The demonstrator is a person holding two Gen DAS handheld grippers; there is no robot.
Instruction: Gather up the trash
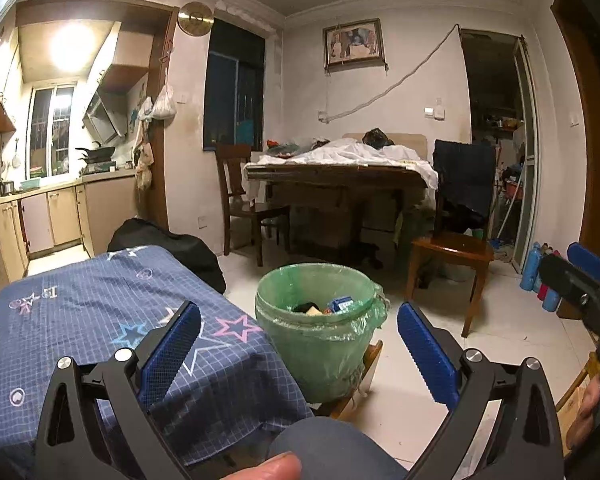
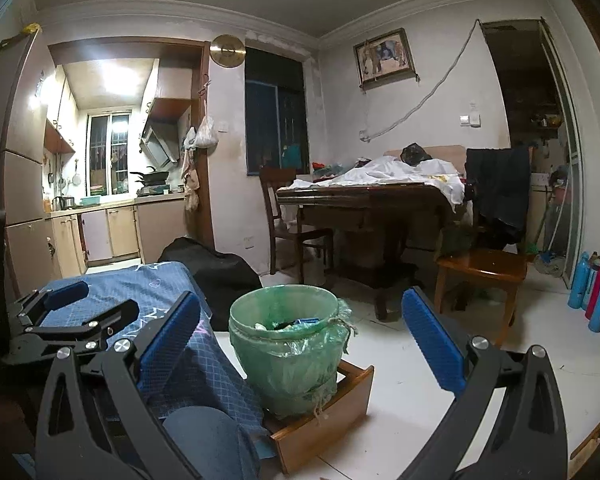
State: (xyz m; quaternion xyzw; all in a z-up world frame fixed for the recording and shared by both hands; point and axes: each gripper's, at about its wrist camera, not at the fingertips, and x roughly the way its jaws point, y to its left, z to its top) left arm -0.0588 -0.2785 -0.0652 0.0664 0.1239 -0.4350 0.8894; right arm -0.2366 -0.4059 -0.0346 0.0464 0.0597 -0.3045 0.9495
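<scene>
A green trash bin (image 1: 320,332) lined with a green plastic bag stands on a low wooden tray on the floor, and it also shows in the right wrist view (image 2: 288,356). Several pieces of trash (image 1: 324,306) lie inside it. My left gripper (image 1: 300,348) is open and empty, held above and in front of the bin. My right gripper (image 2: 300,348) is open and empty too, at about the same distance from the bin. The right gripper shows at the right edge of the left wrist view (image 1: 580,276). The left gripper shows at the left of the right wrist view (image 2: 76,312).
A low table with a blue star-patterned cloth (image 1: 100,320) stands left of the bin. A dark bag (image 1: 172,248) lies behind it. A dining table (image 1: 340,172) with white cloth, wooden chairs (image 1: 452,256) and bottles (image 1: 536,276) by the right wall stand farther back. The floor is white tile.
</scene>
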